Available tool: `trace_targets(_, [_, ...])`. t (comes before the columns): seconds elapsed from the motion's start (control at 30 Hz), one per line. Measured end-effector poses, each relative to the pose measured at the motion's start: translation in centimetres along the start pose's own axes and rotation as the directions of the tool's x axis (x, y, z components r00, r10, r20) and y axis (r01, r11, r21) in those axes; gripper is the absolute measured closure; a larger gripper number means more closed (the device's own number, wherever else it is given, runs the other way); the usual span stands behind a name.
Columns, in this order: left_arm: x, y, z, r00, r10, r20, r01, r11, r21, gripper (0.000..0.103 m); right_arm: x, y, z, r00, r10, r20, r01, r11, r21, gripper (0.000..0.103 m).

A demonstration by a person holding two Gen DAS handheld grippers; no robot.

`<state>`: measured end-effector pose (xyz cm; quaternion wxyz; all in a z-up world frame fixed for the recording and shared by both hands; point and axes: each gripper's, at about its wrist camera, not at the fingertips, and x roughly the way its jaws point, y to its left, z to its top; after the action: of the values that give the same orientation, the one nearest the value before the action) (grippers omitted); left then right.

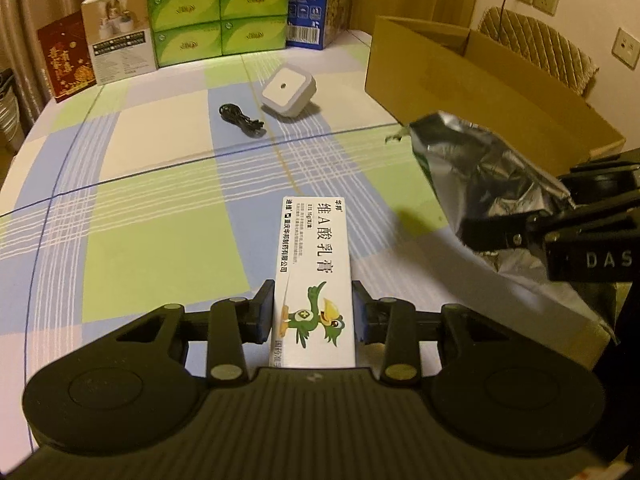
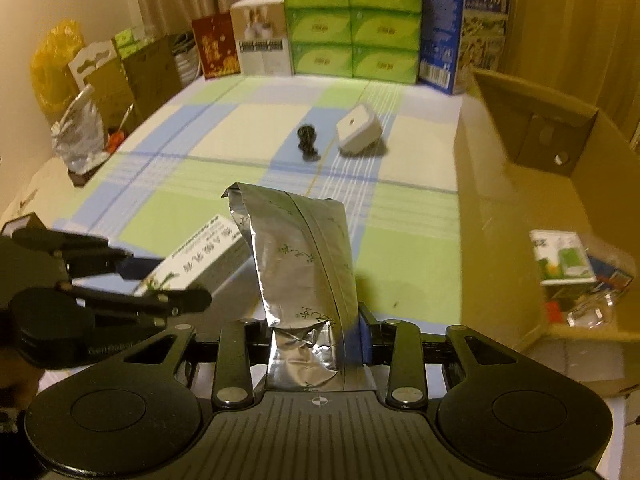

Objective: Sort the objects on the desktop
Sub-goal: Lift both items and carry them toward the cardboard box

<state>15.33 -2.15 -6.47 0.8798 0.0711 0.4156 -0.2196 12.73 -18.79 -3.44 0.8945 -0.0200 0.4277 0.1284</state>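
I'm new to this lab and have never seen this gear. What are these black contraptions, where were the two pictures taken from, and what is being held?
No robot here: a person holds a handheld claw in each hand, each with a camera looking along its fingers. The left view shows the left claw shut on a white medicine box. The right view shows the right claw shut on a crinkled silver foil pouch. Each claw also appears at the edge of the other's view. On the checked tablecloth lie a coiled black cable and a white square plug-in device. An open cardboard box already holds a few items.
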Motion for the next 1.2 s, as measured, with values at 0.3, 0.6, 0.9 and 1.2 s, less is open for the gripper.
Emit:
trace_targets(0.3, [-3.4,-2.5,0.8,0.999,0.038,0.025,-0.037,0.999,-0.038,0.07,-3.9,-0.6,0.5,0.998,-0.007,0.067,0.005,0.999,0.032,0.071])
trace_targets(0.6, [-6.0,-4.6,1.5,0.997,0.056,0.053,-0.054,0.997,-0.051,0.07,-7.2,-1.2,0.9,0.993,-0.006,0.12,0.002,0.999,0.041,0.071])
trace_targets(0.9, [-7.3,-6.3,2.8,0.995,0.051,0.085,-0.049,0.999,-0.022,0.07,-9.4,-2.0,1.2,0.987,-0.012,0.162,0.004,0.999,0.054,0.071])
trace_targets(1.2, [-7.7,-8.7,4.9,0.993,0.015,0.117,-0.017,1.0,0.015,0.07,-11.7,-5.0,1.9,0.978,-0.049,0.202,0.025,0.992,0.12,0.071])
